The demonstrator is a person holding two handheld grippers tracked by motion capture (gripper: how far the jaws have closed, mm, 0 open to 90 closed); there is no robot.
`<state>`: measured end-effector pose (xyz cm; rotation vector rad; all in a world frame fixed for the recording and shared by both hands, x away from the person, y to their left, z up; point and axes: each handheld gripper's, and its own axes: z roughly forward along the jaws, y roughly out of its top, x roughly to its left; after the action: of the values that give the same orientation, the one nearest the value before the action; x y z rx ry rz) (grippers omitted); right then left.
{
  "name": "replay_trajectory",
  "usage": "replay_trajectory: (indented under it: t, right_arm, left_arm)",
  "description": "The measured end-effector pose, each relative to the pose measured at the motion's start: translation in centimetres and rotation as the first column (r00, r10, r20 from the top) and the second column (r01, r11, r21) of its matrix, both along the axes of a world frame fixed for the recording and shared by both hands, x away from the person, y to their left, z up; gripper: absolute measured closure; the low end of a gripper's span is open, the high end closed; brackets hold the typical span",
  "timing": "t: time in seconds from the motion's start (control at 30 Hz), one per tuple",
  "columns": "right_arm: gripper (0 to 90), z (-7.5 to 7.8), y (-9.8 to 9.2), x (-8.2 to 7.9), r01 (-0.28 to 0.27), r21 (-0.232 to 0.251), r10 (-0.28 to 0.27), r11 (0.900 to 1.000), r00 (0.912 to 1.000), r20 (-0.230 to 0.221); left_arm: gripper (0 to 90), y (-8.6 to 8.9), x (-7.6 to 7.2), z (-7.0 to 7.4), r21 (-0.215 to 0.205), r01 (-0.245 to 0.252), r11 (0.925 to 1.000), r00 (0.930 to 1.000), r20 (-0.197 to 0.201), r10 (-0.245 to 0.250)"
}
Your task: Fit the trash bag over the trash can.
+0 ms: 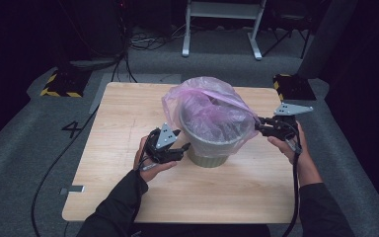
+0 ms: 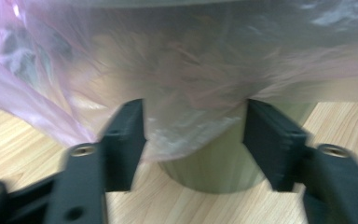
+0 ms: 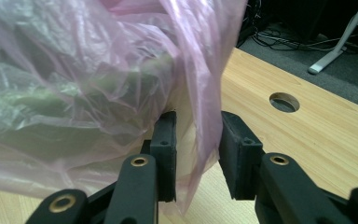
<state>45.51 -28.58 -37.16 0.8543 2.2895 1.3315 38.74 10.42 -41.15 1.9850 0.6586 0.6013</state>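
A pale green bin [image 1: 208, 150] stands at the middle of the wooden table [image 1: 123, 118], with a translucent pink bag [image 1: 205, 106] puffed up over its rim. My left gripper [image 1: 183, 147] is at the bin's near-left side, low down. Its jaws stand wide open [image 2: 193, 123], and the bag's loose hem [image 2: 177, 130] hangs between them in front of the bin wall [image 2: 214, 170]. My right gripper [image 1: 258, 126] is at the bin's right side, where the bag is drawn out toward it. Its jaws are apart [image 3: 198, 128] with a fold of the bag [image 3: 205, 93] between them, unpinched.
A round hole [image 3: 284, 101] is cut in the tabletop beyond the right gripper. White frame legs [image 1: 222, 29] and cables lie on the floor behind the table. Yellow-and-black blocks [image 1: 61, 85] [image 1: 292, 86] sit at the far corners.
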Motion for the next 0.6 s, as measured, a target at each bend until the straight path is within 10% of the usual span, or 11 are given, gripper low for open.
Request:
replay_trajectory:
  t: [0.2, 0.6]
  right_arm:
    - [74.6, 0.2, 0.1, -0.3, -0.007, 0.009, 0.007, 1.0, 0.9999, 0.01]
    - [83.4, 0.0, 0.3, -1.0, -0.025, -0.009, 0.025, 1.0, 0.9996, 0.017]
  left_arm:
    - [89.6, -0.1, 0.0, -0.2, 0.02, 0.029, 0.9994, 0.9995, 0.01, -0.03]
    - [90.0, -0.1, -0.4, -1.3, 0.021, 0.112, 0.9935, 0.9936, -0.021, -0.111]
